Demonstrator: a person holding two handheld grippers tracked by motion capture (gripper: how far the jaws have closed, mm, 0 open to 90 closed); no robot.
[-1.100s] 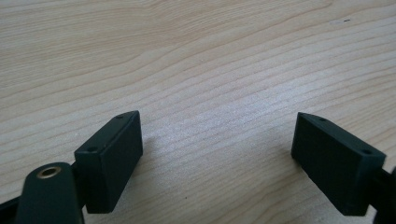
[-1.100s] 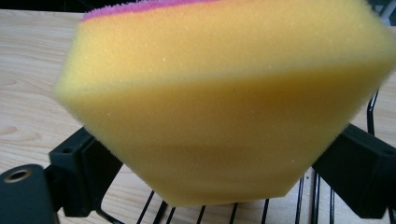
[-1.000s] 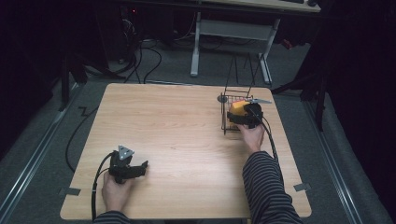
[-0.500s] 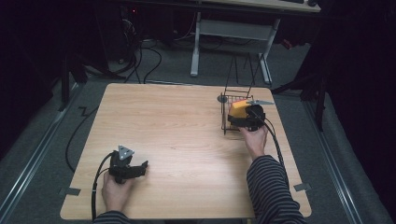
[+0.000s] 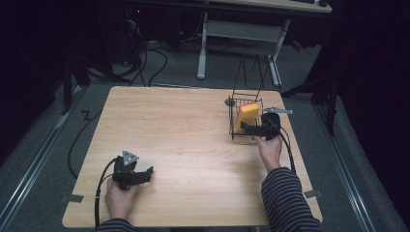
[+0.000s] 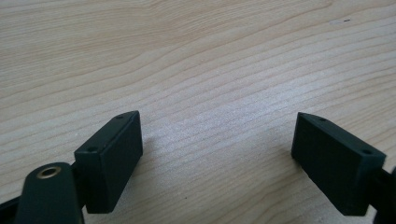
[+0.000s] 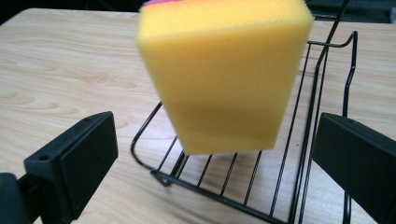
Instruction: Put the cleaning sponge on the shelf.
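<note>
Yellow sponge [image 7: 224,74] stands tilted in the wire rack [image 5: 245,136] near the table's [image 5: 183,125] right edge. Just beside it the right gripper [image 5: 252,129] has just been opening, jaws wide, nothing between them. Left gripper [image 6: 217,158] gapes empty over bare wood.

From the high view you look forward and down over the whole surface [image 5: 193,145], far enough back that floor shows around it; your forearms enter at the bottom edge. Your left gripper view sits low and very close to the bare wood, looking out between its two fingers [image 6: 112,163]. Your right gripper view faces along its own fingers [image 7: 74,168] at the yellow sponge [image 7: 224,74] in the wire basket [image 7: 322,93], close up. That sponge [image 5: 246,116] and basket [image 5: 233,129] also appear in the high view, at its right.
</note>
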